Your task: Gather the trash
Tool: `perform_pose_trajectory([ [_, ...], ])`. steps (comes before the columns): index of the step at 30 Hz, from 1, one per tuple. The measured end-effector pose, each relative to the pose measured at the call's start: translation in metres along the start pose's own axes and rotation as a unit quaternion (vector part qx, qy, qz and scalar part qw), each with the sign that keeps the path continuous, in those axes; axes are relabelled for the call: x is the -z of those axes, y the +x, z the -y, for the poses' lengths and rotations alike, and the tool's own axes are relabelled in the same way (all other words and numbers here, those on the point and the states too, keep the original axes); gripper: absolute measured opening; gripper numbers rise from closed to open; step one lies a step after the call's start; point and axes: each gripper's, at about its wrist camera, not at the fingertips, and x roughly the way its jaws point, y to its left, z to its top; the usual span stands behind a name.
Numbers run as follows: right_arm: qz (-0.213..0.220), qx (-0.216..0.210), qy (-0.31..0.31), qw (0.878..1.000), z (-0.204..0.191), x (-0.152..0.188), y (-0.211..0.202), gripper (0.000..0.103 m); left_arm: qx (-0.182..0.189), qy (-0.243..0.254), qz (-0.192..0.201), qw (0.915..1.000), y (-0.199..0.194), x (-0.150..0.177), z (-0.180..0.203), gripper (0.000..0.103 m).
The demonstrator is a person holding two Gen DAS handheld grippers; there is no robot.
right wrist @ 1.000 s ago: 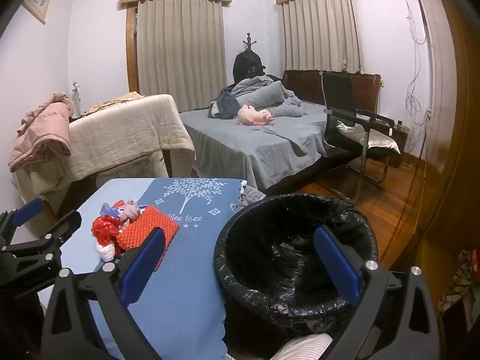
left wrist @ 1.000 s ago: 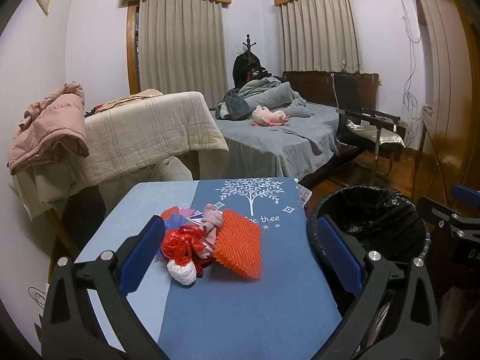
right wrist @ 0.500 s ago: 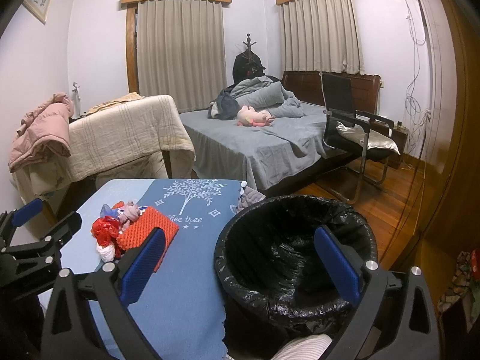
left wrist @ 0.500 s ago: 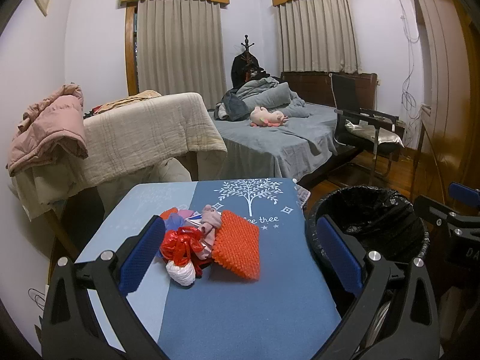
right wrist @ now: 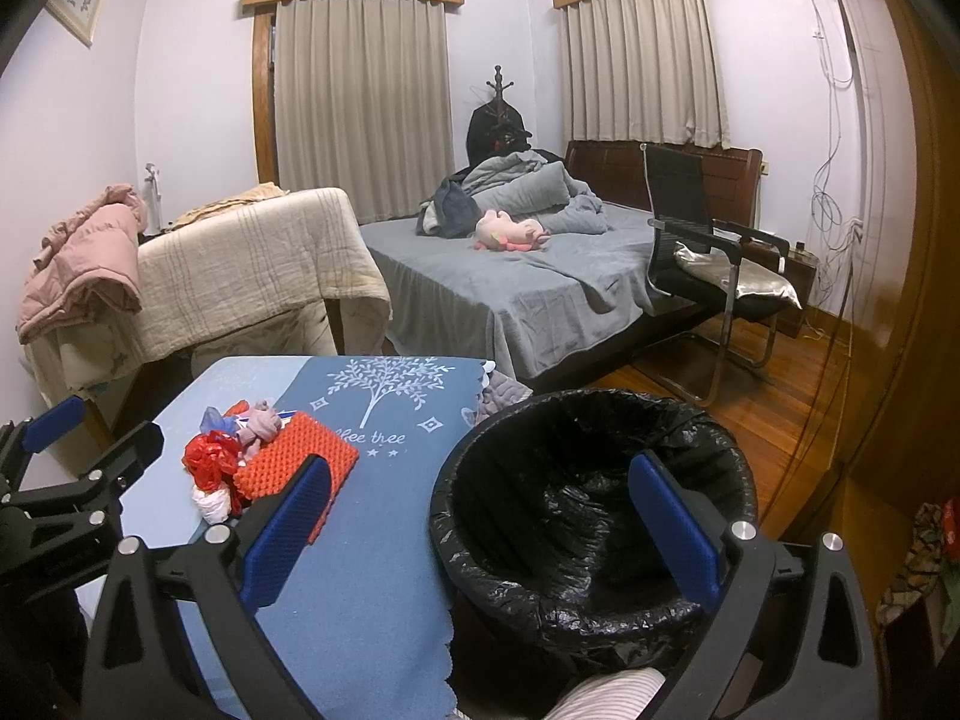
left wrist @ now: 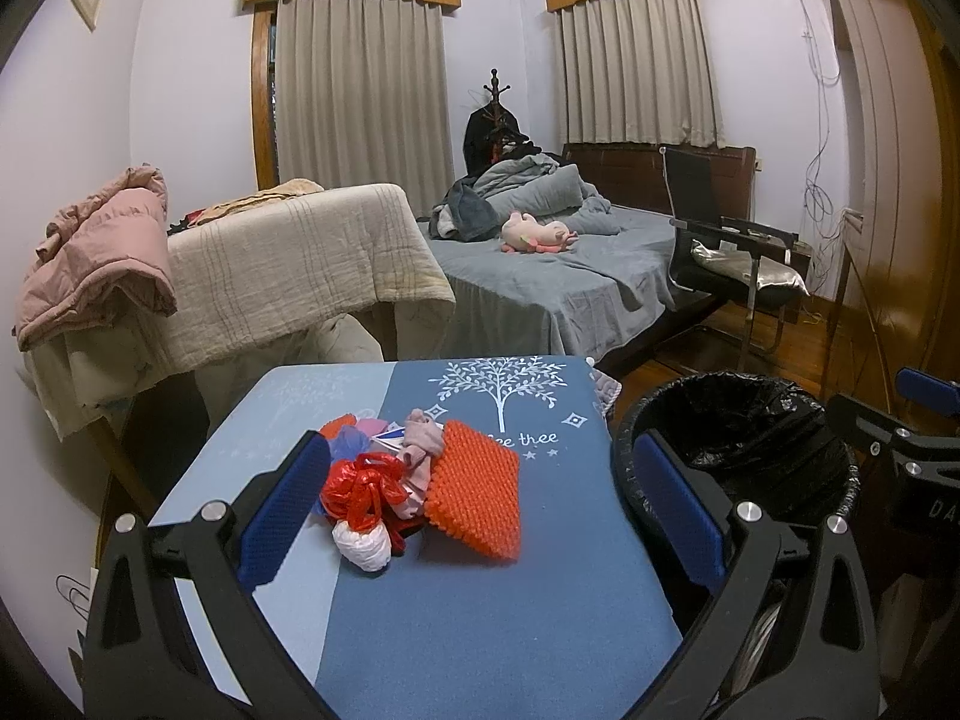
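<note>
A heap of trash lies on the blue table (left wrist: pixel 480 618): an orange mesh pad (left wrist: pixel 475 499), a crumpled red plastic bag (left wrist: pixel 359 487), a white wad (left wrist: pixel 361 545) and pinkish scraps (left wrist: pixel 419 441). My left gripper (left wrist: pixel 480 510) hovers open just in front of the heap, touching nothing. A bin lined with a black bag (right wrist: pixel 591 495) stands to the right of the table. My right gripper (right wrist: pixel 480 528) hangs open over the bin's near rim with nothing held. The same heap shows left in the right wrist view, with the orange pad (right wrist: pixel 297 461) nearest.
Beyond the table are a bed with grey bedding (left wrist: pixel 558 276) and a pink plush toy (left wrist: pixel 534 234), a beige-covered piece of furniture (left wrist: pixel 288 264) with a pink jacket (left wrist: pixel 96 258), and a black chair (right wrist: pixel 708 258) on the wooden floor. A striped sleeve (right wrist: pixel 612 696) shows at the bottom.
Almost nothing has changed; the left wrist view has shifted very slightly. Both grippers stay open and the trash heap has not moved.
</note>
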Motion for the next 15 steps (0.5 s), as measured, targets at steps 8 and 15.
perform_pose_trajectory([
  [8,0.0,0.0,0.0,1.0,-0.0007,0.0008,0.0007,0.097,0.001,-0.002,0.002,1.0,0.0001,0.0007,-0.0018,0.098],
  [15,-0.001,0.001,0.0,1.0,-0.001,0.0039,0.0018,0.097,0.001,-0.002,0.002,1.0,0.0001,0.0006,-0.002,0.098],
])
